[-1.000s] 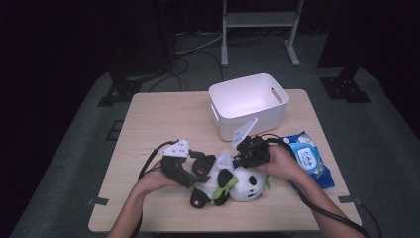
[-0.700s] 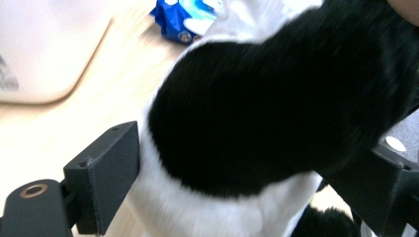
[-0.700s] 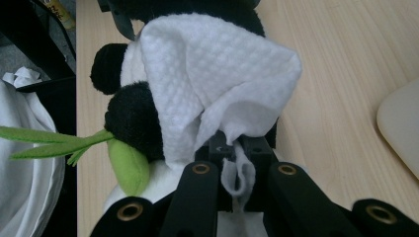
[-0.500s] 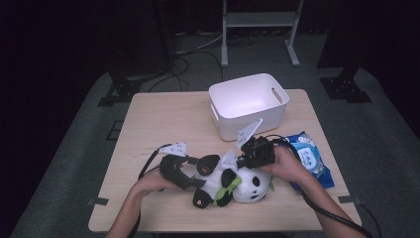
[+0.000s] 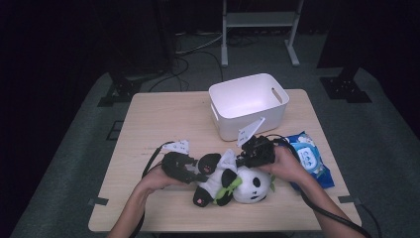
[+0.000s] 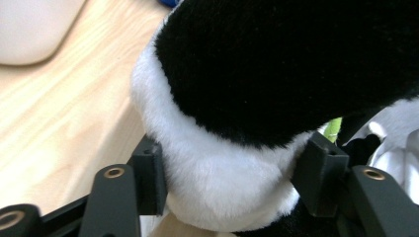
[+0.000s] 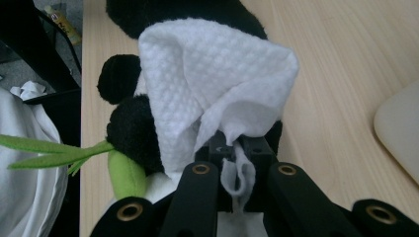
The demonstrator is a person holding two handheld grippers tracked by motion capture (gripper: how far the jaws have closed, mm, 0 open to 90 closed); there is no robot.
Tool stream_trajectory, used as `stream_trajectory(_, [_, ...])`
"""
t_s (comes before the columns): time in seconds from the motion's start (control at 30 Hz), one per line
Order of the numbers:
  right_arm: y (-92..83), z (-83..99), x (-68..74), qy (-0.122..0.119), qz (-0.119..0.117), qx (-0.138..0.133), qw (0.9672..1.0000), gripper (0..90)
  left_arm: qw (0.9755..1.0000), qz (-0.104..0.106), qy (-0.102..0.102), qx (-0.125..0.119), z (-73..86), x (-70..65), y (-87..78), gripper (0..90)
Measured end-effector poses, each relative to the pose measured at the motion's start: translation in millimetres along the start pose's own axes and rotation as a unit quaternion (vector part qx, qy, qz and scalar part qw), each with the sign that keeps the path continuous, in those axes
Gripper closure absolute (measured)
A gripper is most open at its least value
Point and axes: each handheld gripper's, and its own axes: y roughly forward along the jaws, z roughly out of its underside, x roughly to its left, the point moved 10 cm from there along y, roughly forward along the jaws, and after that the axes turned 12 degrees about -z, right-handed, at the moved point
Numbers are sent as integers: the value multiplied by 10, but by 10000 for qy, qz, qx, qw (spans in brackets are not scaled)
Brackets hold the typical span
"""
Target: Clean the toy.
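Wooden table (image 5: 163,119), fluffy panda (image 5: 233,181), waffled wipe (image 7: 212,79)

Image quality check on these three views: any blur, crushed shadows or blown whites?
High view: table evenly lit, surroundings fall to near black, white bin bright but its edges hold. Left gripper view: panda plush very close and soft, black fur lacks detail. Right gripper view: white wipe sharp, weave visible; dark at upper left.
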Motion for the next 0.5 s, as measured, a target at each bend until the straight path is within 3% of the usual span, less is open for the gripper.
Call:
stream_trajectory(0.13, [-54, -64, -3, -98, 136, -88, 9998, 857, 9992, -339, 205, 21, -140, 27, -146, 415])
stream_trajectory(0.3, [-107, -150, -8, -179, 229, -241, 9993, 857, 9964, -680, 513, 38, -307, 31, -323, 429])
stream_trajectory(0.5, [-138, -189, 12, -180, 246, -394, 9988, 858, 9933, -856, 770, 108, -462, 4, -449, 440])
